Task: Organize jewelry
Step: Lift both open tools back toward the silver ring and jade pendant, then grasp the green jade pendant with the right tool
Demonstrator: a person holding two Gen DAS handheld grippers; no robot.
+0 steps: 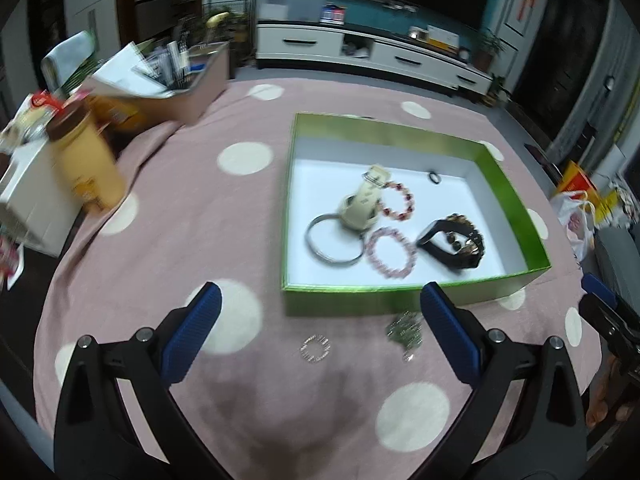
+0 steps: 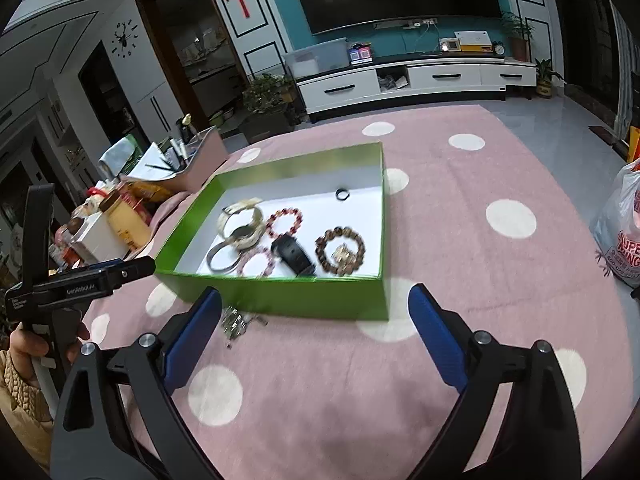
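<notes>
One green box (image 1: 404, 300) with a white floor stands open on the desk (image 1: 200, 208), which wears a pink cloth with white dots. Inside the box lie seven pieces: one cream watch (image 1: 362, 204), one silver bangle (image 1: 332, 240), one dark red bead bracelet (image 1: 398, 200), one pale pink bead bracelet (image 1: 392, 252), one black watch (image 1: 444, 246), one brown bead bracelet (image 2: 340, 250) with a gold piece at its middle, and one small black ring (image 1: 434, 177) alone near the far wall. The watches, bangle and bracelets crowd together, several touching or overlapping. Two pieces lie outside on the cloth, just in front of the box's near wall: one small sparkly ring-shaped bracelet (image 1: 315, 347) and one bunched silver chain (image 1: 406, 330), both blurred. The left gripper (image 1: 320, 336) has its jaws spread wide and released, nothing between the blue pads; the sparkly bracelet and the chain show on the cloth in the gap, and no pad presses on either. The right gripper (image 2: 316, 328) is likewise wide open and empty, above the cloth before the box, with the chain (image 2: 238, 322) just beside its left pad. A hand (image 2: 24, 344) in a knitted sleeve grips the left gripper's handle at the right view's left edge.
</notes>
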